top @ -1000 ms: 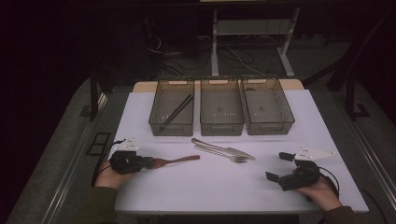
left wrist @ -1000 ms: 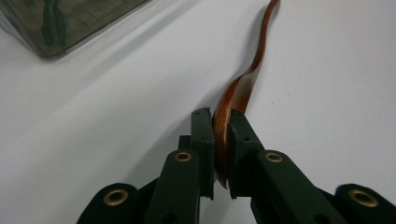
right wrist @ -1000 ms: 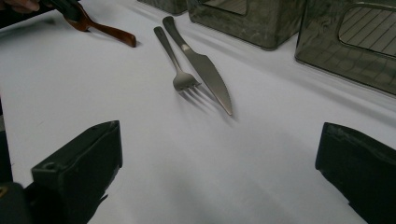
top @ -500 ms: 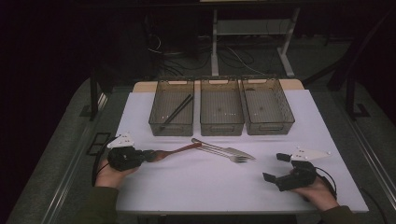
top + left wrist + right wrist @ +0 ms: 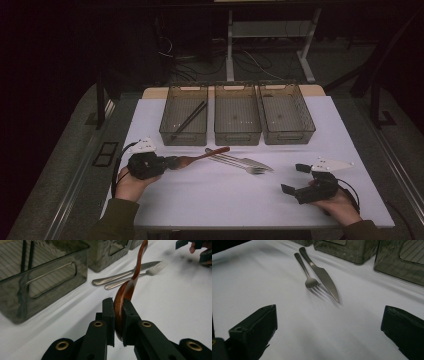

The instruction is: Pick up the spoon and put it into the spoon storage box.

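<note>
My left gripper (image 5: pixel 172 162) (image 5: pixel 118 315) is shut on the bowl of a brown wooden spoon (image 5: pixel 204 156) (image 5: pixel 128 285). The spoon is lifted off the white table, its handle pointing right and away. A metal fork (image 5: pixel 250 169) (image 5: pixel 308 277) and a metal knife (image 5: pixel 235 159) (image 5: pixel 324 277) lie side by side at the table's middle. At the near right, my right gripper (image 5: pixel 296 179) (image 5: pixel 329 330) stands open above bare table, nothing between its jaws. Three smoky clear bins stand at the back; the left bin (image 5: pixel 165 127) holds black chopsticks (image 5: pixel 189 120).
The middle bin (image 5: pixel 237 136) and the right bin (image 5: pixel 307 120) look empty. In the left gripper view the left bin's front wall (image 5: pixel 45 282) is close on the left. A white sheet (image 5: pixel 210 200) covers the table, with dark floor around it.
My left gripper has lifted the wooden spoon off the table and carried it up and away toward the bins. The right gripper has stayed where it was.
</note>
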`<state>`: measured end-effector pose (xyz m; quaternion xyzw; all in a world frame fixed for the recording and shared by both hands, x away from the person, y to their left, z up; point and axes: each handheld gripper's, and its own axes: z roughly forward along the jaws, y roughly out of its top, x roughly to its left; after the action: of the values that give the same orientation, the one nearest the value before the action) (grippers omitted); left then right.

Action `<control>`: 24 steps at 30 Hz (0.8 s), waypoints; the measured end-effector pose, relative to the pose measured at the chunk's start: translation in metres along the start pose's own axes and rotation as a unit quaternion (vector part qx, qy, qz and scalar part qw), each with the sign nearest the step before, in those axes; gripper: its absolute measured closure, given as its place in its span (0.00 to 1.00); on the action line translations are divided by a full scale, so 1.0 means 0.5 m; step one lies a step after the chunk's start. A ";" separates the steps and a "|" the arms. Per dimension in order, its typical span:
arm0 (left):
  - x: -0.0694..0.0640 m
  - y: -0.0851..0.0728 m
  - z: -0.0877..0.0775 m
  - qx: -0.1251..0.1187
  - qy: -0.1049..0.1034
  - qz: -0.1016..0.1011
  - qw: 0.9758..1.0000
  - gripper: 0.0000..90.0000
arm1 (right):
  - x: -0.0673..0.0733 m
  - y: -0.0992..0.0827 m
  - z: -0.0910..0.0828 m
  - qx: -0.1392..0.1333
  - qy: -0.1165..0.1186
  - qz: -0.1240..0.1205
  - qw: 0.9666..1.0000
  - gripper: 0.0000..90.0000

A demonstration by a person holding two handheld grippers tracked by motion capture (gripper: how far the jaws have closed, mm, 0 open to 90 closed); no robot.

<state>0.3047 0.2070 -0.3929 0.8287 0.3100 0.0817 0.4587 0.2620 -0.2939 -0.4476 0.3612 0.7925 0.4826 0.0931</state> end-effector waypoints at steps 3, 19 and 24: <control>-0.007 0.009 0.008 -0.002 0.001 -0.001 1.000 0.91 | 0.003 0.003 0.003 0.000 0.001 -0.002 1.000 0.00; -0.011 0.047 0.041 -0.018 0.026 -0.024 0.999 0.91 | 0.001 0.006 0.006 -0.003 0.006 -0.001 1.000 0.00; -0.014 0.060 0.053 -0.020 0.028 -0.024 0.999 0.91 | -0.003 0.007 0.006 -0.007 0.008 0.007 1.000 0.00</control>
<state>0.3236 0.1722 -0.3825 0.8090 0.3406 0.0999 0.4685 0.2661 -0.2919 -0.4466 0.3621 0.7875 0.4913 0.0863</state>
